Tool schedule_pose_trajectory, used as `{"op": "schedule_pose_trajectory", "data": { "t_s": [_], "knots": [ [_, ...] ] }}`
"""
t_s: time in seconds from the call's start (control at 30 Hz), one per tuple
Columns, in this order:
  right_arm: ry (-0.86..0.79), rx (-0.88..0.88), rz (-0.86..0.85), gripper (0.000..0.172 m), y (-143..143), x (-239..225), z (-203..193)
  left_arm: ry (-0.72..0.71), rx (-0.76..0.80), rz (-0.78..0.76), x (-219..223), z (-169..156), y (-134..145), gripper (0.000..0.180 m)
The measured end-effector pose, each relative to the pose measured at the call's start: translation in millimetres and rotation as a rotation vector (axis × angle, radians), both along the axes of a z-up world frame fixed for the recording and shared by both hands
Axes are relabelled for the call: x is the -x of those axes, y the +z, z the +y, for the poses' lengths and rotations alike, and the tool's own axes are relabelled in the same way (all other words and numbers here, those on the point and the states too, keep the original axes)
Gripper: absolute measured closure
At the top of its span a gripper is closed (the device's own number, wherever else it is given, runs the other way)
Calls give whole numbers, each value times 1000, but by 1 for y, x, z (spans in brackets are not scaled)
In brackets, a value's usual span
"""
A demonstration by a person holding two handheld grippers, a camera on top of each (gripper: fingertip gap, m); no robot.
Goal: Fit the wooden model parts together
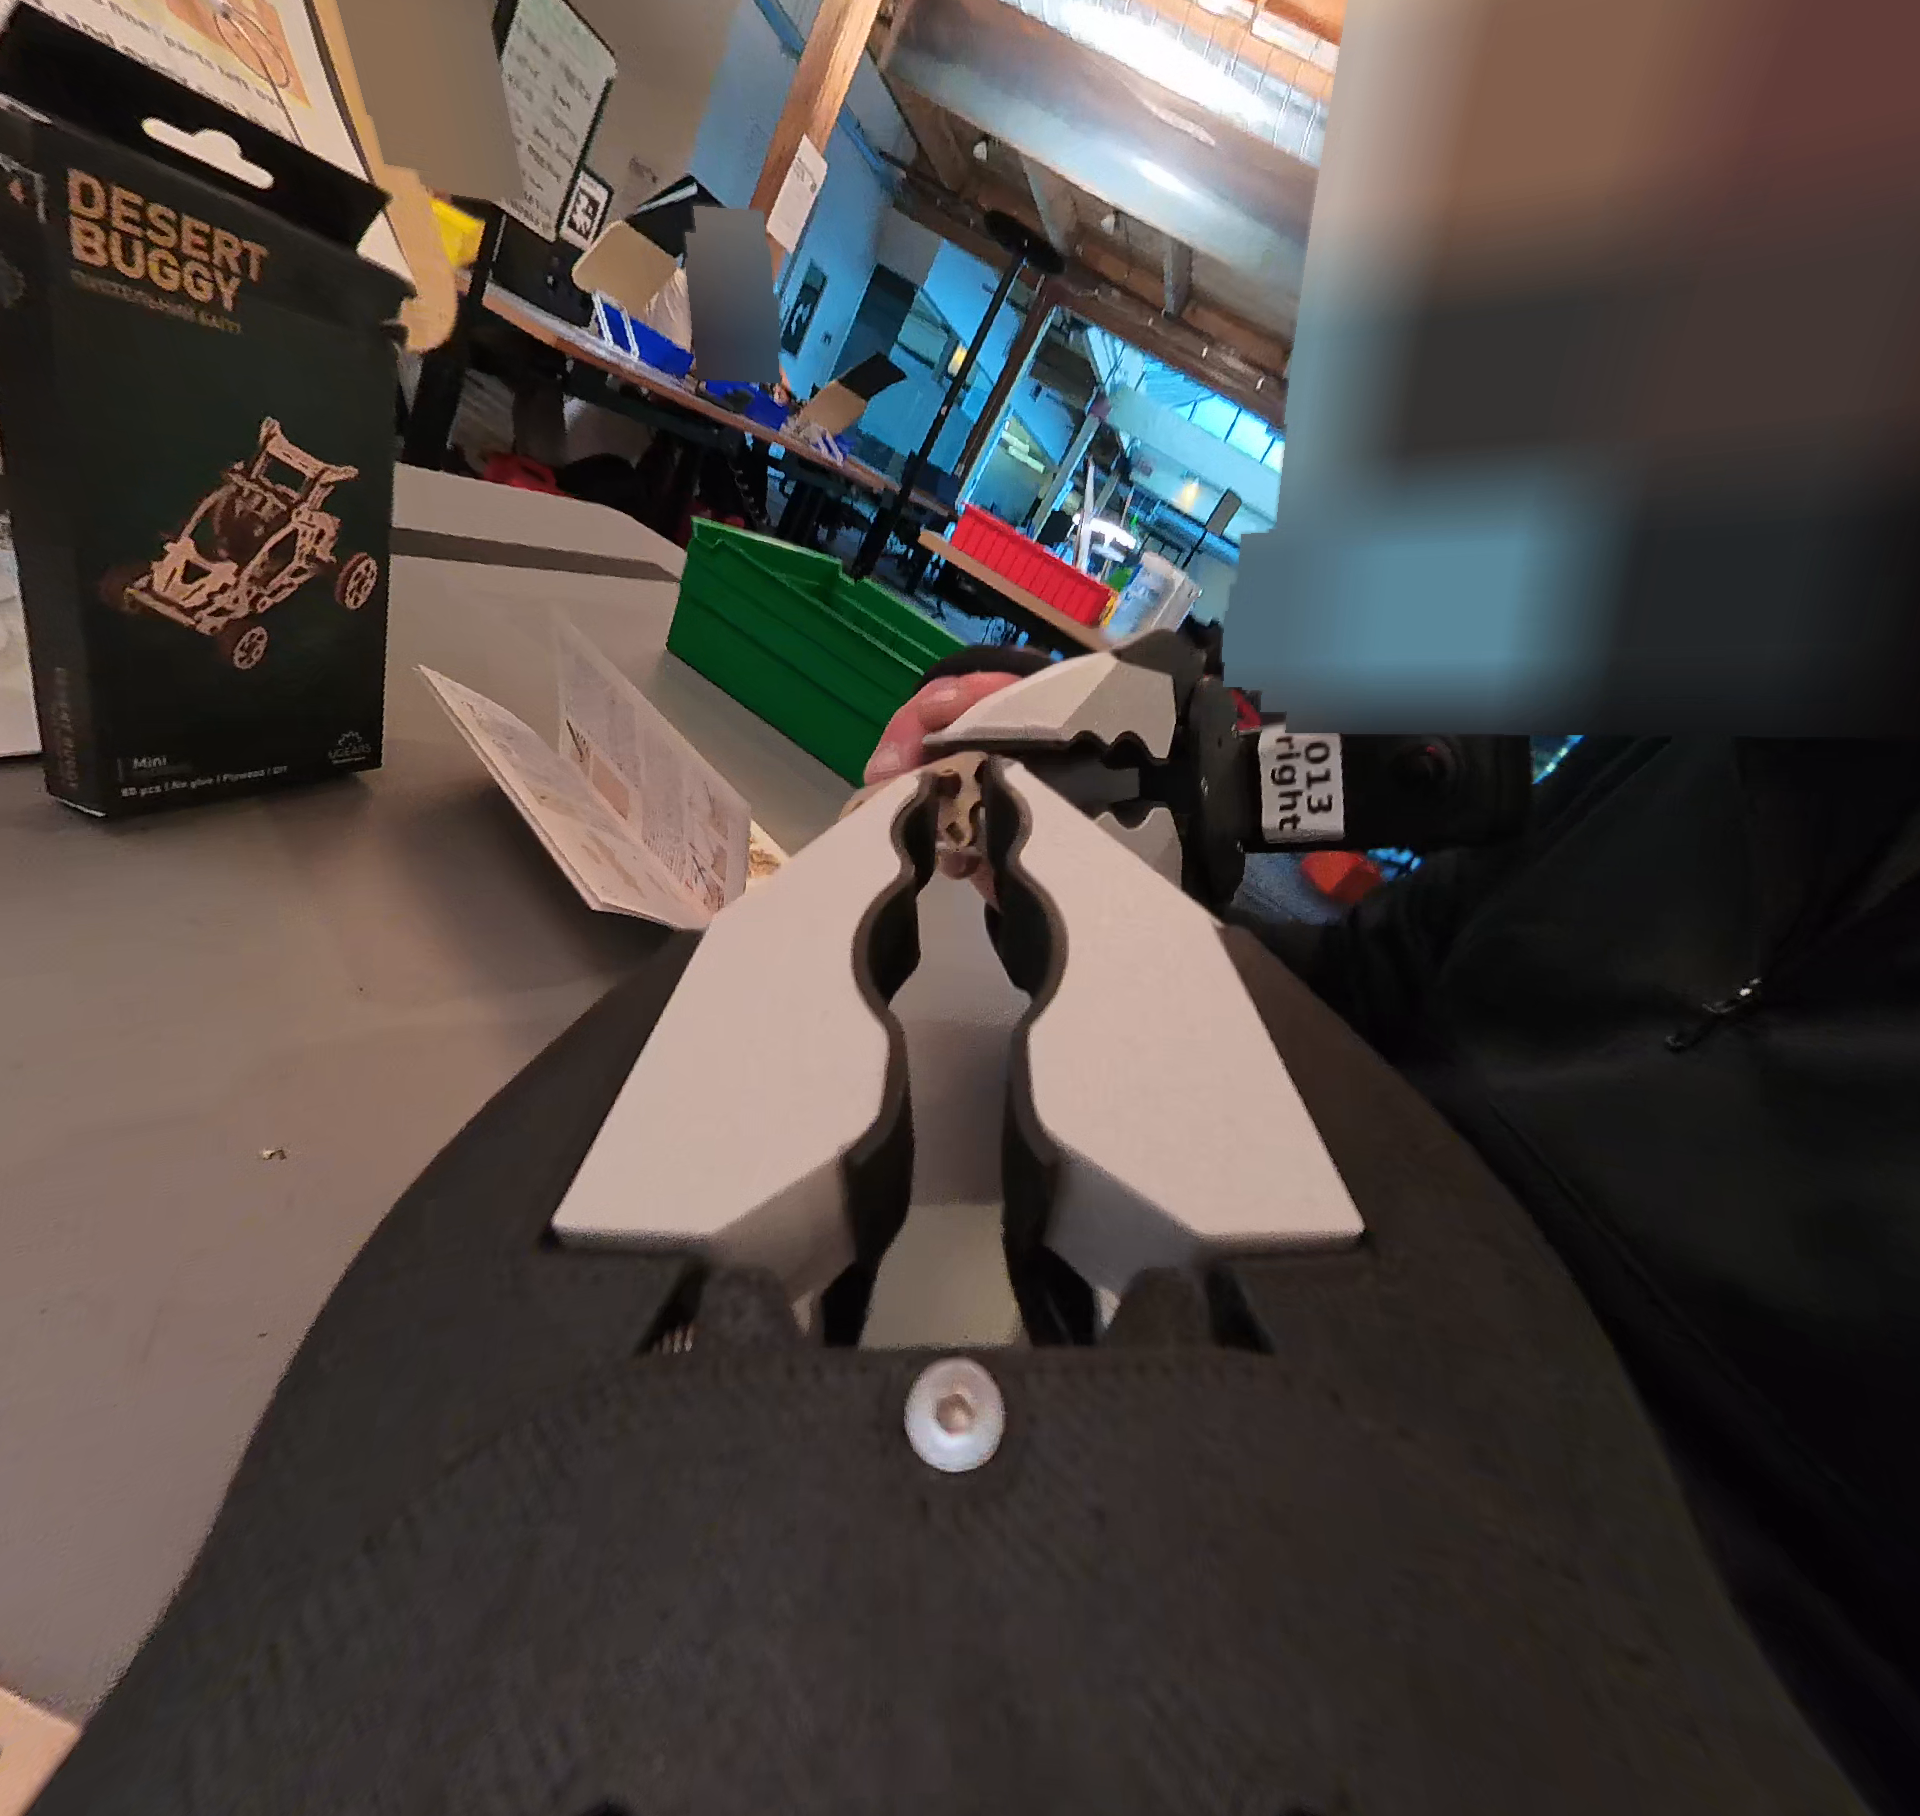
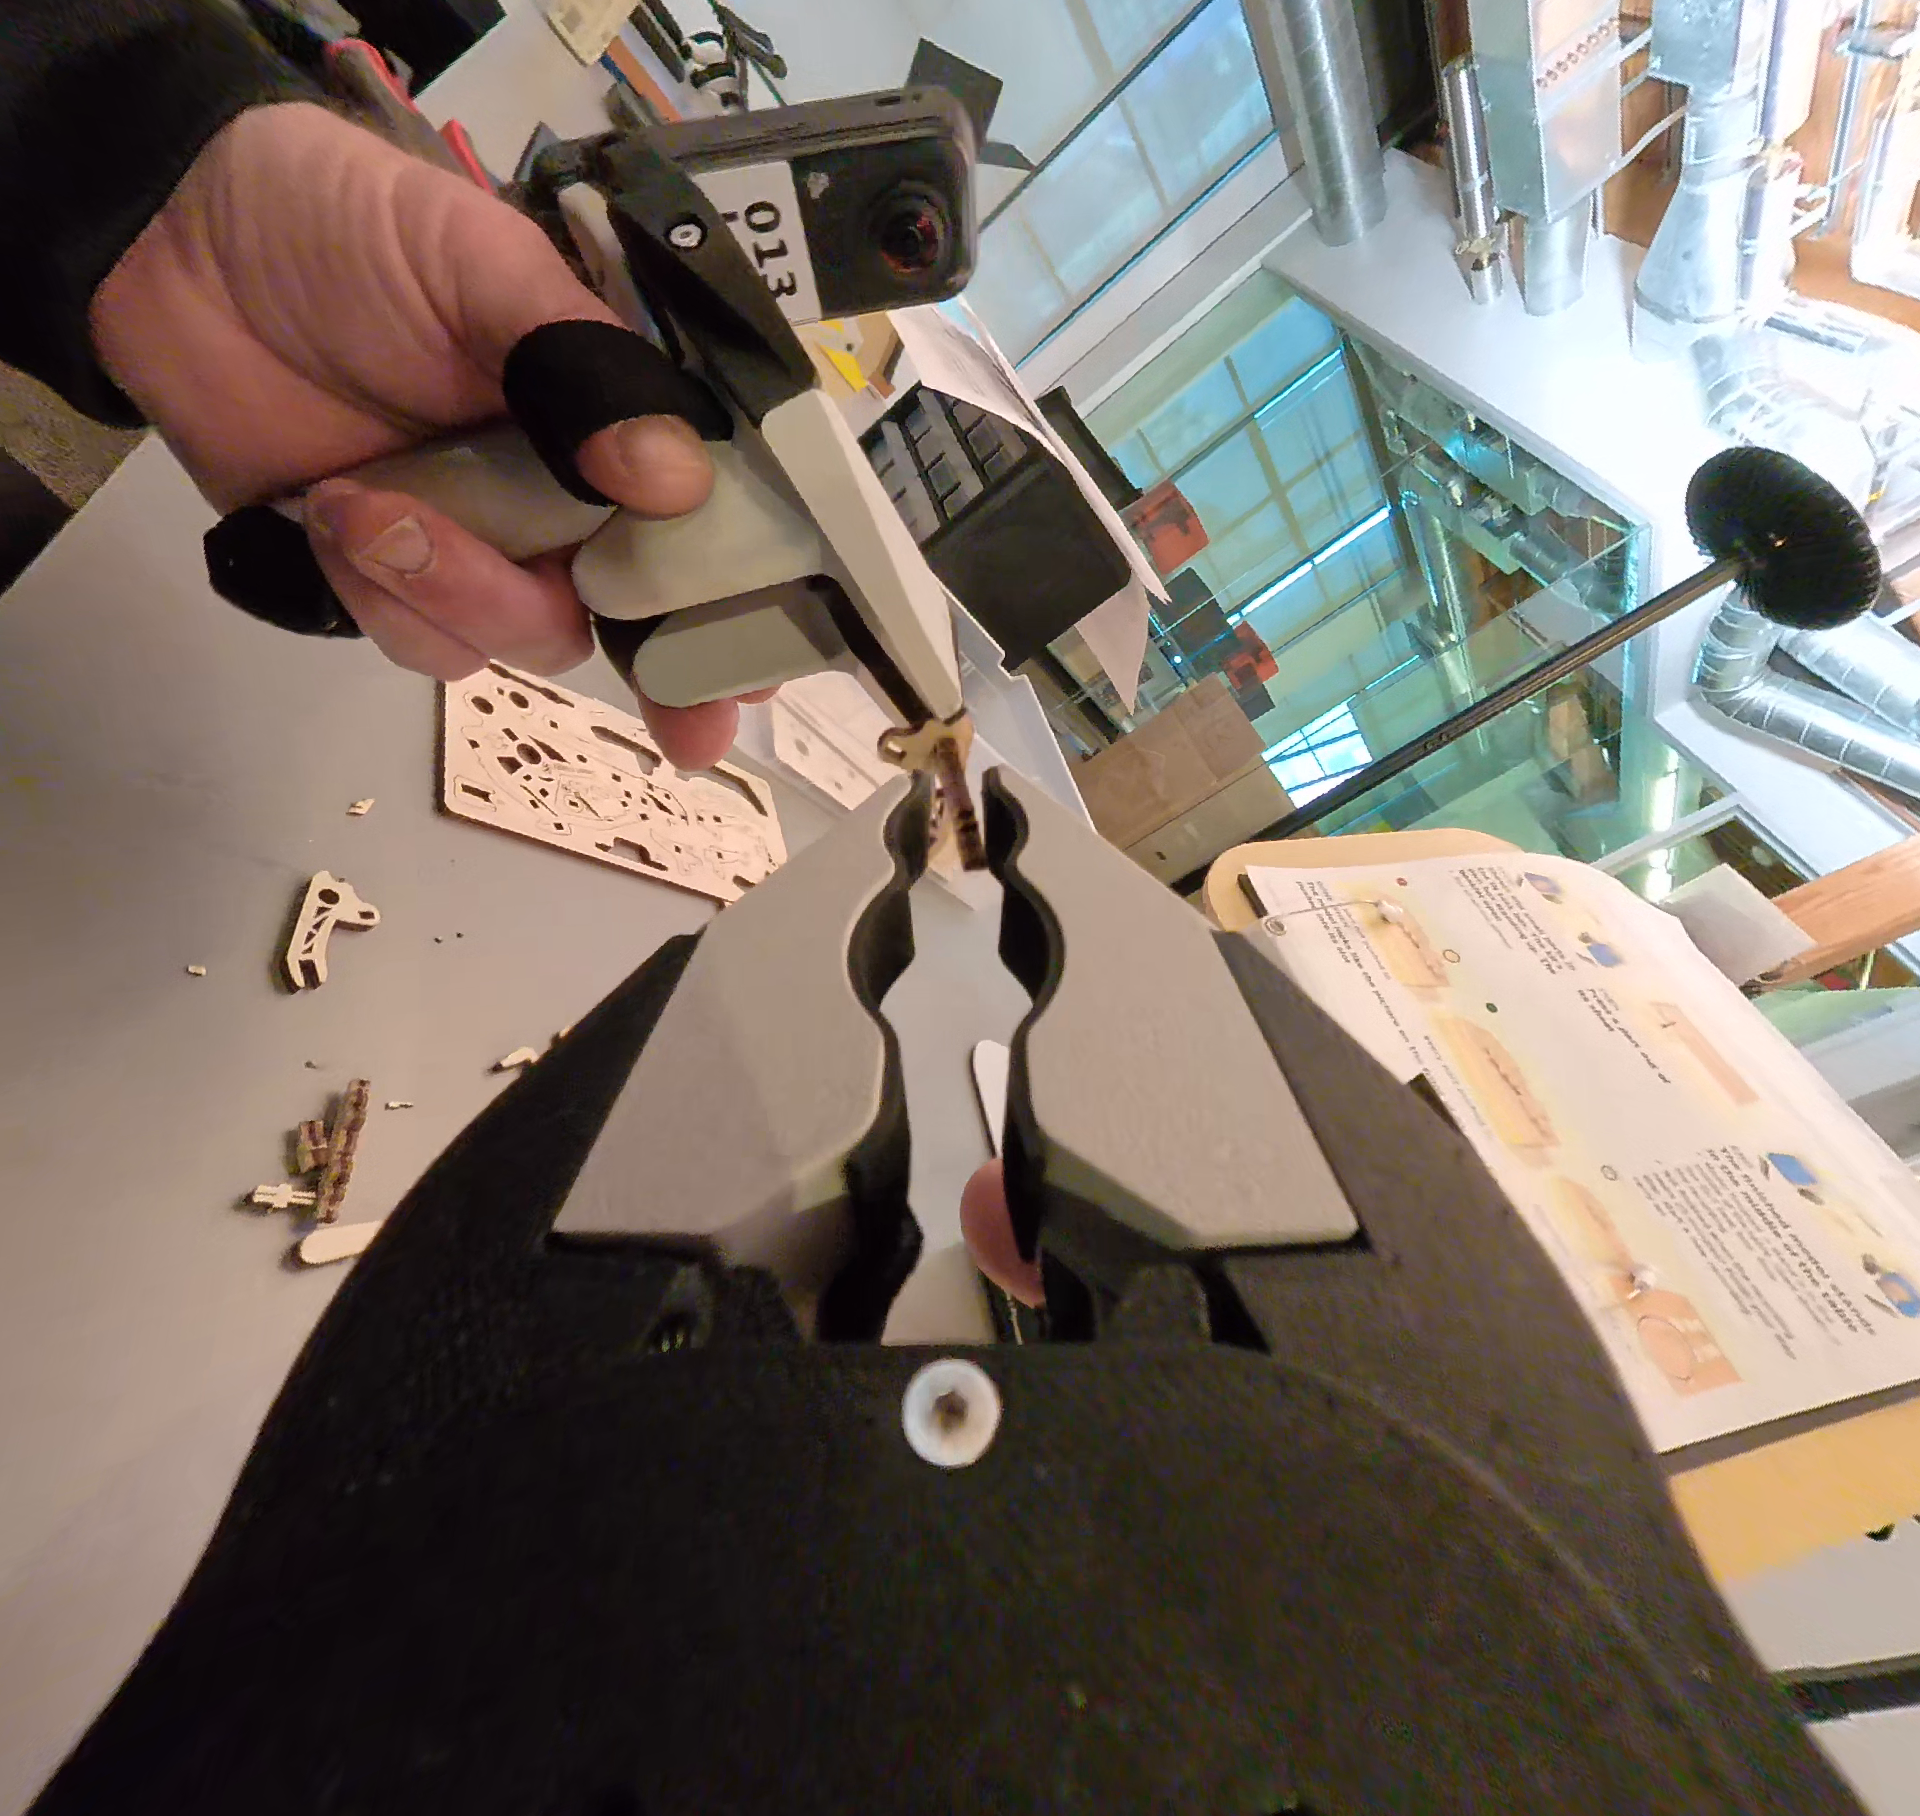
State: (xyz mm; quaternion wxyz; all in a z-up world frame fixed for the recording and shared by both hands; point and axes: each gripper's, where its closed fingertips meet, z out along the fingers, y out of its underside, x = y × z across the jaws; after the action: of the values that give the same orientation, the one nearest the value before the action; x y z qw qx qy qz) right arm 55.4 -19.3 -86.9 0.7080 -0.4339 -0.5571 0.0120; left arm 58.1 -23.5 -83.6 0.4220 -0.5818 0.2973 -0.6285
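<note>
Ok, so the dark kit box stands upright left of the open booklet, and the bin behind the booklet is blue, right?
No, that bin is green, not blue; the left wrist view shows it. The dark kit box does stand upright left of the open booklet.

You've got decent daylight here from the big windows (image 2: 1226, 135) and overhead fixtures, so the grey worktop (image 1: 208, 1039) reads bright with only soft shadows. Heavy fisheye bending at the edges in both views. Far background's soft, and your near fingers (image 1: 790, 987) look a bit blurry up close.
</note>
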Motion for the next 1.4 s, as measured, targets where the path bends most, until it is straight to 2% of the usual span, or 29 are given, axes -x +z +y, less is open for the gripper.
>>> {"op": "schedule_pose_trajectory", "data": {
  "t_s": [0.03, 0.27, 0.4, 0.53, 0.67, 0.83, 1.0, 1.17, 1.4],
  "knots": [
    [-2, 8, 3, 163, 0, 0, 1, 9, 11, -22, 2, 3, 1, 175],
    [10, 134, 82, 155, 4, -13, 2, 51, -15, -58, 12, 8, 3, 174],
    [54, 343, 196, 155, 4, -24, 3, 99, -84, -17, 17, 12, 1, 174],
    [26, 544, 195, 153, -10, -34, 7, 149, -146, 43, 27, 17, -5, 174],
    [-52, 767, 121, 150, -45, -39, 10, 202, -221, 129, 39, 21, -14, 174],
    [-129, 908, -4, 150, -88, -31, 7, 250, -223, 117, 57, 29, -22, 174],
    [-186, 1018, -90, 157, -116, -9, 5, 274, -217, 98, 71, 31, -30, 174],
    [-70, 1083, -140, 157, -121, 21, -10, 289, -216, 58, 86, 31, -30, 174],
    [-1, 1121, -360, 156, -153, 54, -30, 299, -216, 19, 100, 28, -34, 174]
  ]
}}
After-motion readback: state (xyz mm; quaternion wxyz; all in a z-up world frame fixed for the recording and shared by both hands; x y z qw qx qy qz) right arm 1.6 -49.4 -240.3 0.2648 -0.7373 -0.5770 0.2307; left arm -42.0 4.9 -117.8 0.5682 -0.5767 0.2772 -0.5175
